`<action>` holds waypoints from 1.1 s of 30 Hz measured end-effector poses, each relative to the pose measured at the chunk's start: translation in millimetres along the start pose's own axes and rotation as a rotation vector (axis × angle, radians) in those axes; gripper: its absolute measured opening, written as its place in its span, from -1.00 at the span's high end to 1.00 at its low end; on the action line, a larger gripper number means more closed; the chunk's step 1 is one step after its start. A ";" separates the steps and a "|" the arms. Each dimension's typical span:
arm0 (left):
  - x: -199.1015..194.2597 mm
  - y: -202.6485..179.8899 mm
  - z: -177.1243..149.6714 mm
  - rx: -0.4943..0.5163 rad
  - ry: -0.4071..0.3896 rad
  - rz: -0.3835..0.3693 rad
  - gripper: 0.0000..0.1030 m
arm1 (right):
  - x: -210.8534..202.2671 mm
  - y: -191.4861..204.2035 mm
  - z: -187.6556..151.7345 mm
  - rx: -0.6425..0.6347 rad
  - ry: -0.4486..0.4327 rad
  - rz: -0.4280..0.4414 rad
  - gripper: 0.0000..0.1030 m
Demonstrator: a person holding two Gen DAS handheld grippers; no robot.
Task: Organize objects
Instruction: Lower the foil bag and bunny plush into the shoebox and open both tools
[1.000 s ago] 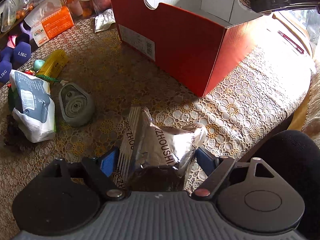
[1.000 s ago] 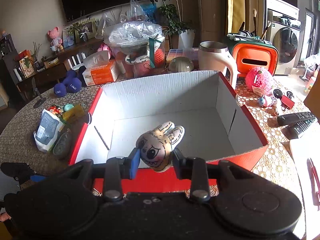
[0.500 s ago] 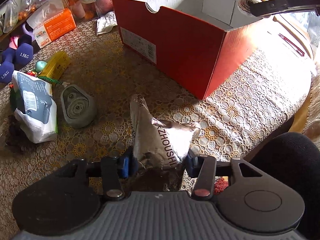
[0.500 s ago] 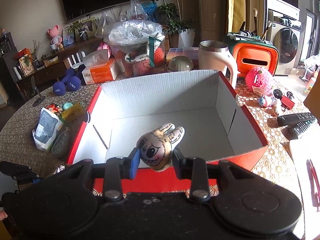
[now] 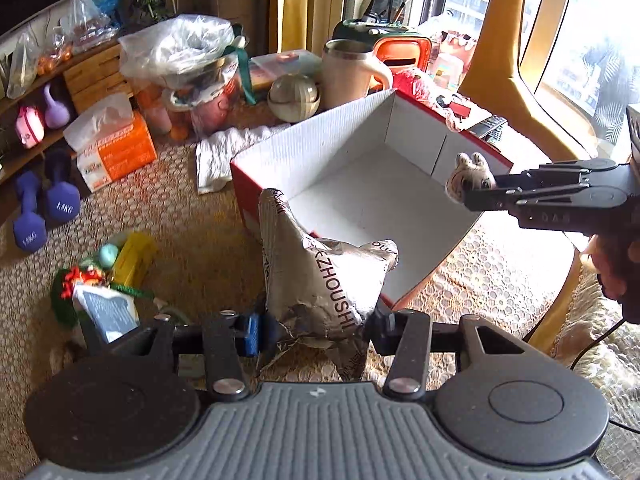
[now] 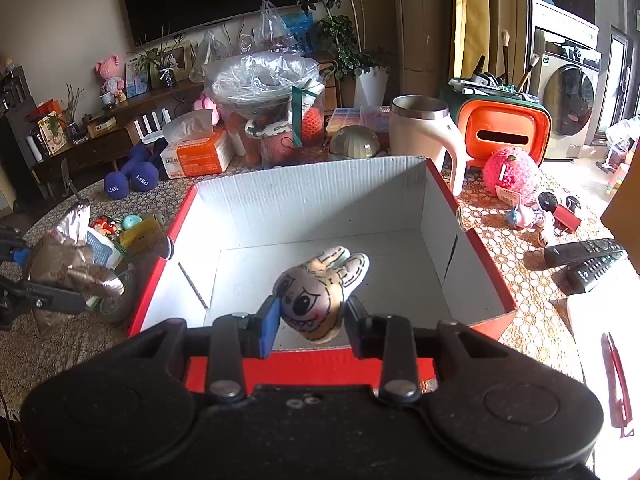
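Meanwhile the right gripper (image 6: pixel 308 326), its fingers clamped on the plush toy (image 6: pixel 318 292), hung directly above the open box (image 6: pixel 472 220) at frame centre, nearer than the left gripper (image 5: pixel 314 330), which gripped the upright foil bag (image 5: pixel 320 280) short of the box's near-left corner.

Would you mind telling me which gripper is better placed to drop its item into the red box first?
Right. The right gripper holds the bunny plush over the red box interior; the left gripper holds the foil packet outside its wall.
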State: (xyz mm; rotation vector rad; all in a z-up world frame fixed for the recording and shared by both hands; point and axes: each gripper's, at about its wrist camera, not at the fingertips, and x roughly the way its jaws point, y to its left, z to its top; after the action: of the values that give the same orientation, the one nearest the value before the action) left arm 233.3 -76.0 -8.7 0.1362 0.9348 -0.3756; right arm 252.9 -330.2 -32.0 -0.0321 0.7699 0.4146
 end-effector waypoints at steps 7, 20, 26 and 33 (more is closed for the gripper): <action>24.9 -23.3 53.5 0.017 -0.011 -0.016 0.06 | 3.7 -17.6 7.6 0.005 -0.001 -0.025 0.35; 137.5 -53.7 93.4 0.031 0.115 0.028 0.05 | 52.6 -42.2 16.4 -0.023 0.121 -0.038 0.36; 179.0 -58.8 96.9 0.040 0.189 0.044 0.04 | 81.9 -47.5 17.0 -0.040 0.222 -0.039 0.36; 212.8 -55.5 98.9 0.018 0.290 0.052 0.04 | 103.8 -49.3 13.2 -0.059 0.322 -0.055 0.36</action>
State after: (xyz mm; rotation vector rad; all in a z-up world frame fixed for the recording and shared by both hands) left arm 401.4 -209.1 -119.0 0.2351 1.2114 -0.3206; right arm 346.8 -336.7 -99.2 -0.1783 1.0718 0.3841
